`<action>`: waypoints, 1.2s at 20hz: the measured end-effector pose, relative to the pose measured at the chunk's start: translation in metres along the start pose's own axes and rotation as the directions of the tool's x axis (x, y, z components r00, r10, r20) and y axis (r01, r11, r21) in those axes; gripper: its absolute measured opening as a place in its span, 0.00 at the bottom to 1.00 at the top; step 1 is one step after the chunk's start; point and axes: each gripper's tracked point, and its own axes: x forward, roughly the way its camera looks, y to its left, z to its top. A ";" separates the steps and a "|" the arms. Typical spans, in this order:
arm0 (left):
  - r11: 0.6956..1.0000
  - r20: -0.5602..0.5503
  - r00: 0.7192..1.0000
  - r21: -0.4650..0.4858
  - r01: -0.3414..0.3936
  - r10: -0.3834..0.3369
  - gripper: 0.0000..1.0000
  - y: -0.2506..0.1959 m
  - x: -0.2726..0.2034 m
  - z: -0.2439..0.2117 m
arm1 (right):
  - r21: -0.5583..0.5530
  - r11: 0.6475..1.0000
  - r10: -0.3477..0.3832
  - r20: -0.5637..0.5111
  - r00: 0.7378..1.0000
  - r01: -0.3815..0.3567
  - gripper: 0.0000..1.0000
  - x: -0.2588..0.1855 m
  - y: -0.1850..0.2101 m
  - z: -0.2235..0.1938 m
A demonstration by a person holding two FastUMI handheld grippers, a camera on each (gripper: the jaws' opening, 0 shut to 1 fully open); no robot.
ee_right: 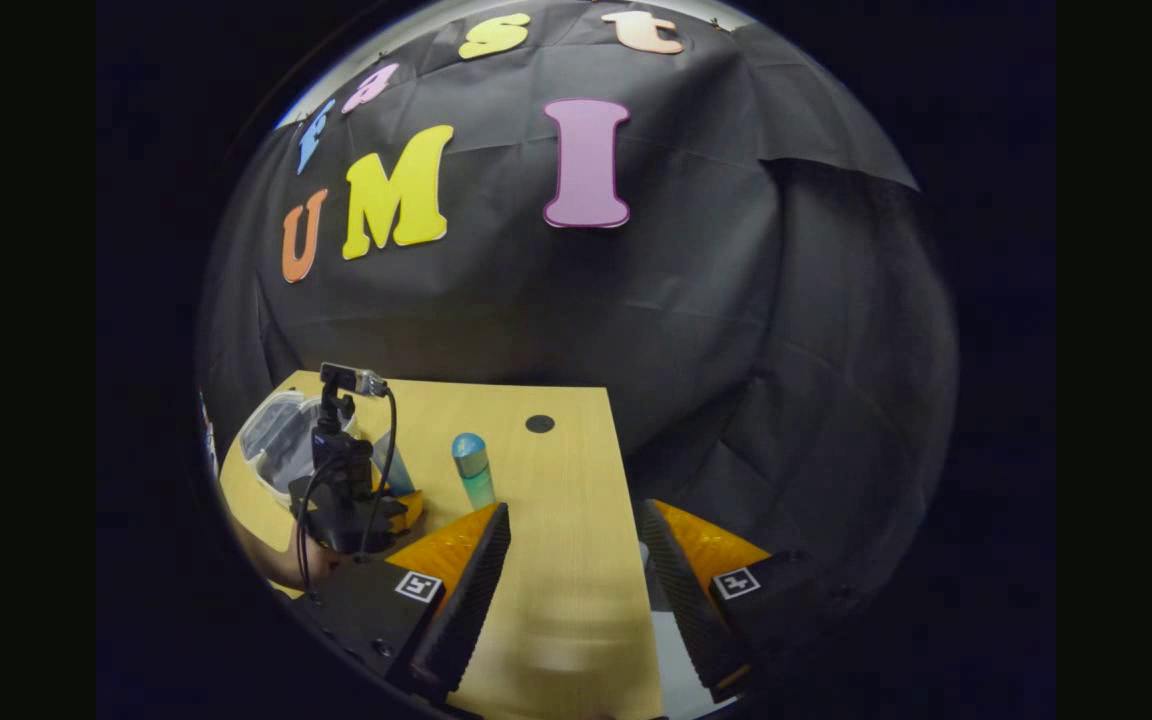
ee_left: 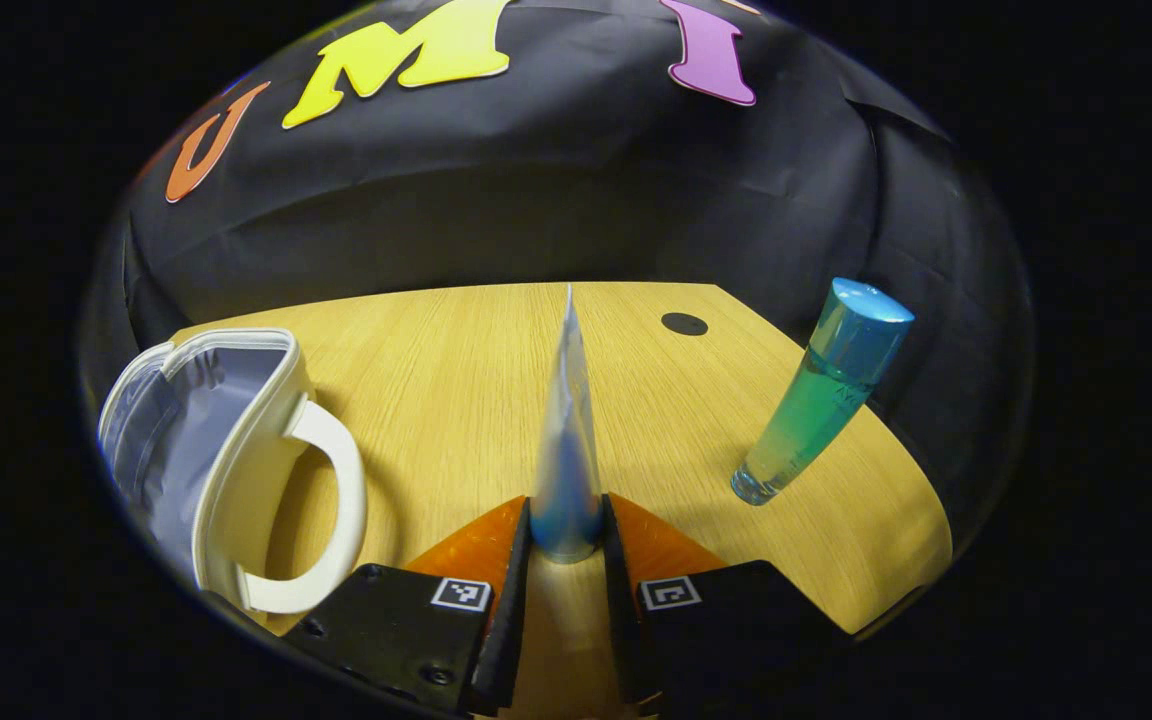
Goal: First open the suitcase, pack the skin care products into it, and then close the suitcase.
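My left gripper (ee_left: 566, 530) is shut on the lower end of a silvery-blue tube (ee_left: 568, 420), which points away from me over the wooden table (ee_left: 456, 350). The small white suitcase (ee_left: 226, 450) lies open at the left, grey lining showing and its handle towards me. A blue-green bottle with a blue cap (ee_left: 821, 395) stands at the right. My right gripper (ee_right: 571, 560) is open above the table's near right part, nothing between its fingers. In the right gripper view, the left gripper (ee_right: 346, 500) is at the far left, between the suitcase (ee_right: 271, 435) and the bottle (ee_right: 473, 468).
A small black round mark (ee_left: 684, 323) sits near the table's back edge. The table's right edge (ee_right: 626, 500) drops off beside my right gripper. A person's arm (ee_right: 271, 560) holds the left gripper, with a cable running off it.
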 end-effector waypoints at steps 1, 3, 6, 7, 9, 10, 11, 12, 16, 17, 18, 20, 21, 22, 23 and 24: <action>1.000 -0.001 1.000 -0.010 0.003 -0.003 0.40 -0.001 -0.010 0.004 | -0.005 1.000 0.017 -0.006 1.000 -0.017 0.80 0.009 0.006 -0.005; 0.999 -0.002 1.000 -0.046 0.013 -0.014 0.40 -0.003 -0.036 0.016 | -0.010 0.998 0.065 -0.009 0.998 -0.066 0.79 0.026 0.020 -0.012; 0.998 0.040 0.999 -0.061 -0.001 0.003 0.40 0.008 -0.080 0.041 | 0.018 0.990 0.140 -0.024 0.990 -0.140 0.80 0.055 0.046 -0.029; 0.998 0.054 0.998 -0.058 -0.013 0.016 0.40 0.016 -0.095 0.049 | 0.025 0.987 0.159 -0.027 0.987 -0.158 0.80 0.065 0.056 -0.034; 0.997 0.069 0.997 -0.067 -0.037 0.041 0.40 0.029 -0.120 0.058 | 0.024 0.985 0.170 -0.007 0.985 -0.170 0.79 0.087 0.073 -0.036; 0.996 0.070 0.996 -0.070 -0.052 0.057 0.40 0.038 -0.132 0.062 | 0.020 0.985 0.172 0.006 0.985 -0.172 0.79 0.099 0.081 -0.036; 0.995 0.073 0.995 -0.073 -0.068 0.073 0.40 0.048 -0.144 0.064 | 0.014 0.985 0.174 0.014 0.985 -0.175 0.79 0.111 0.089 -0.037; 0.993 0.076 0.993 -0.075 -0.086 0.092 0.40 0.058 -0.153 0.068 | 0.009 0.984 0.176 0.014 0.984 -0.176 0.79 0.124 0.096 -0.041; 0.987 0.053 0.989 -0.086 -0.134 0.139 0.40 0.091 -0.187 0.066 | 0.000 0.988 0.157 -0.002 0.988 -0.157 0.80 0.169 0.106 -0.055; 0.985 0.048 0.988 -0.094 -0.142 0.147 0.40 0.097 -0.194 0.064 | 0.009 0.989 0.147 -0.018 0.989 -0.147 0.79 0.178 0.104 -0.062; 0.983 0.044 0.987 -0.101 -0.150 0.155 0.40 0.106 -0.198 0.064 | 0.026 0.990 0.140 -0.027 0.990 -0.139 0.80 0.186 0.104 -0.065; 0.980 0.041 0.984 -0.111 -0.167 0.172 0.40 0.122 -0.206 0.063 | 0.043 0.990 0.138 -0.033 0.990 -0.136 0.74 0.197 0.105 -0.068; 0.978 0.037 0.983 -0.109 -0.177 0.182 0.40 0.131 -0.208 0.062 | 0.046 0.990 0.138 -0.039 0.990 -0.136 0.70 0.201 0.108 -0.070; 0.976 0.036 0.980 -0.106 -0.189 0.194 0.40 0.141 -0.211 0.062 | 0.046 0.990 0.137 -0.044 0.990 -0.135 0.65 0.204 0.110 -0.072; 0.974 0.034 0.978 -0.106 -0.201 0.205 0.40 0.152 -0.214 0.061 | 0.043 0.991 0.132 -0.048 0.990 -0.130 0.66 0.206 0.110 -0.074; 0.970 0.029 0.975 -0.111 -0.215 0.219 0.40 0.163 -0.215 0.059 | 0.046 0.990 0.134 -0.049 0.990 -0.132 0.62 0.208 0.112 -0.074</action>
